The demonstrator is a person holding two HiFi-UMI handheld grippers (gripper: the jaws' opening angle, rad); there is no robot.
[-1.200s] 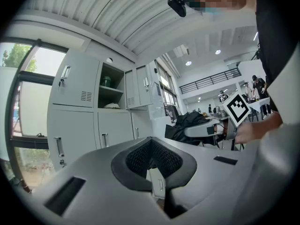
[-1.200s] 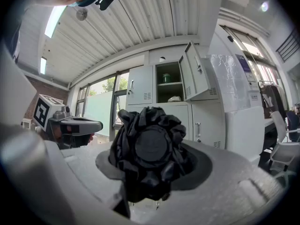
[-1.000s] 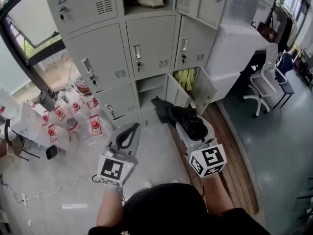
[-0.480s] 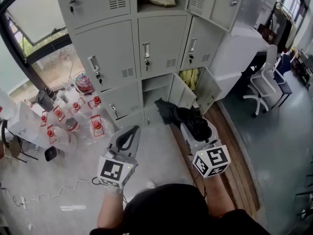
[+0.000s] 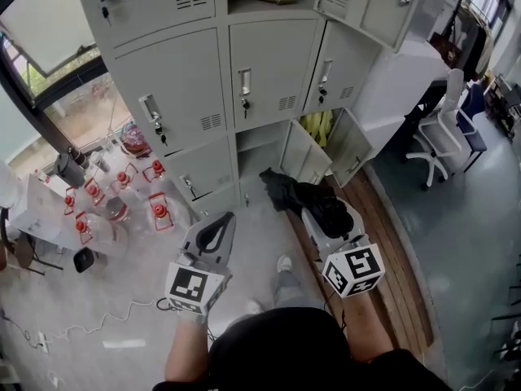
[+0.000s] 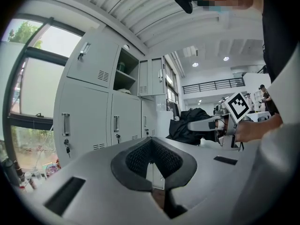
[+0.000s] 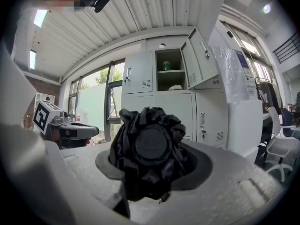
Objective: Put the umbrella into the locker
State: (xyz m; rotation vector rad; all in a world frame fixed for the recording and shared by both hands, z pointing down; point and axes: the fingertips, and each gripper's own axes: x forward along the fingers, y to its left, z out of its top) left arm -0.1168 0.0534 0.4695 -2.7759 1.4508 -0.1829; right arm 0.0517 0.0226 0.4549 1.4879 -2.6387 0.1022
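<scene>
The black folded umbrella (image 5: 291, 191) sticks out ahead of my right gripper (image 5: 313, 204), which is shut on it; in the right gripper view its crumpled end (image 7: 151, 146) fills the space between the jaws. My left gripper (image 5: 225, 217) is level with it to the left, shut and holding nothing (image 6: 152, 143). Ahead and below stands the grey locker bank (image 5: 183, 84). One bottom locker (image 5: 254, 155) is open and looks empty, its door (image 5: 303, 151) swung out to the right. The umbrella's tip hovers just in front of that opening.
Right of it a second open locker (image 5: 314, 127) holds yellow things, with its door (image 5: 352, 147) ajar. Several red-capped clear jugs (image 5: 155, 211) stand on the floor at left. An office chair (image 5: 440, 135) is at right. A cable (image 5: 98, 320) crosses the floor. My shoe (image 5: 282, 263) shows below.
Both grippers have moved a little toward the lockers and slightly down, the umbrella still held. A shoe has stepped into view between the grippers.
</scene>
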